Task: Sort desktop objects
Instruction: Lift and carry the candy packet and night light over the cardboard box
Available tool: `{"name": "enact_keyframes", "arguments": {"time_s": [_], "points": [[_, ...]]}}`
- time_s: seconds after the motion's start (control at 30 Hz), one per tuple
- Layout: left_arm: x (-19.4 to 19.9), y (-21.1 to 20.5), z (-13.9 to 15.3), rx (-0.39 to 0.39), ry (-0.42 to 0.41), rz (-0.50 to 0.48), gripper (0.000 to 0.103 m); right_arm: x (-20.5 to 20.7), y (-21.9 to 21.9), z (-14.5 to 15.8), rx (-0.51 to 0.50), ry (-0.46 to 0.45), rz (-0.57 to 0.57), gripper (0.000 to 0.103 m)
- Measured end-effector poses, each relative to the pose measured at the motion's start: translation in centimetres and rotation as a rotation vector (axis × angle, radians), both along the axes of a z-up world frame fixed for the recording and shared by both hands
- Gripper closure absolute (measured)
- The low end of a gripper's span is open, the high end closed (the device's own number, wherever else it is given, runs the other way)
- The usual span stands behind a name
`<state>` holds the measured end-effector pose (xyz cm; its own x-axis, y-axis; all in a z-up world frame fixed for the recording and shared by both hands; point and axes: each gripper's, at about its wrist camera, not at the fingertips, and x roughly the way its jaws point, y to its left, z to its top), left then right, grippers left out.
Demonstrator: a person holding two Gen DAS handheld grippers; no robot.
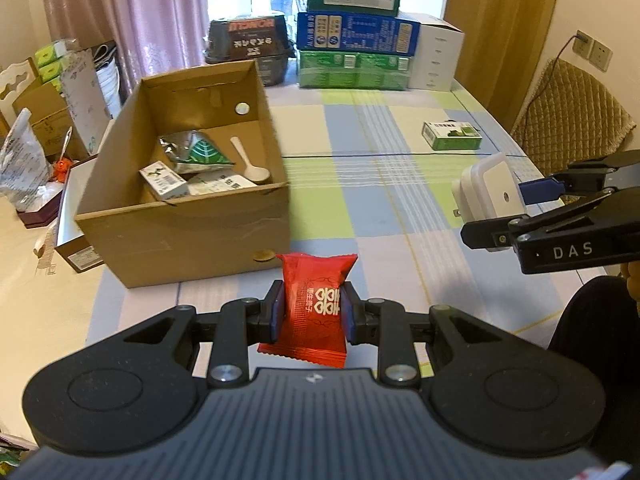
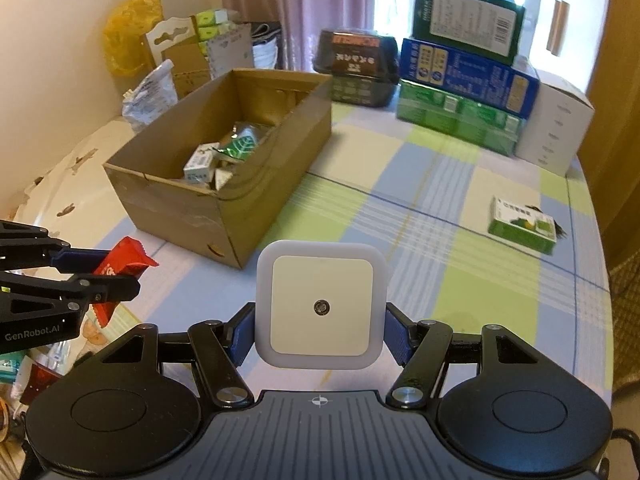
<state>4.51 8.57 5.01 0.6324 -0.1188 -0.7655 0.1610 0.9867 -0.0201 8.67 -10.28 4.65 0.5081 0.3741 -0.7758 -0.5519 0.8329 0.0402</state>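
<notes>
My left gripper is shut on a red snack packet, held upright just in front of the open cardboard box. That same left gripper and red packet show at the left of the right wrist view. My right gripper is shut on a white square plug-in night light, held above the checked tablecloth. In the left wrist view the right gripper and night light hang at the right. Inside the box lie a foil pouch, small cartons and a plastic spoon.
A small green box lies on the cloth to the right, also seen as the green box in the right wrist view. Stacked cartons and a black package line the far edge. Clutter and bags sit left of the table.
</notes>
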Motion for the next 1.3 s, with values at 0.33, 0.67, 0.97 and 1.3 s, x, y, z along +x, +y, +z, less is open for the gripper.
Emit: {"name": "enact_keyframes", "arguments": {"time_s": [0.33,0.67,0.97,1.3], "points": [[0.2,2.9,1.2,0.015,-0.019,0.032,0.079,0.6,3.5,0.4,0.01,-0.01,0.05,0.041],[1.1,5.7,2.0,0.034,-0.034,0.06,0.079,1.7,6.1,0.6,0.014,-0.016,0.087,0.041],[2.4,6.8,2.4,0.034,-0.037,0.066,0.079,3.1,8.0,0.9,0.02,-0.021,0.109,0.041],[4.8,8.1,2.8,0.021,-0.037,0.066,0.079,5.2,9.2,1.9,0.058,-0.027,0.101,0.041]]}}
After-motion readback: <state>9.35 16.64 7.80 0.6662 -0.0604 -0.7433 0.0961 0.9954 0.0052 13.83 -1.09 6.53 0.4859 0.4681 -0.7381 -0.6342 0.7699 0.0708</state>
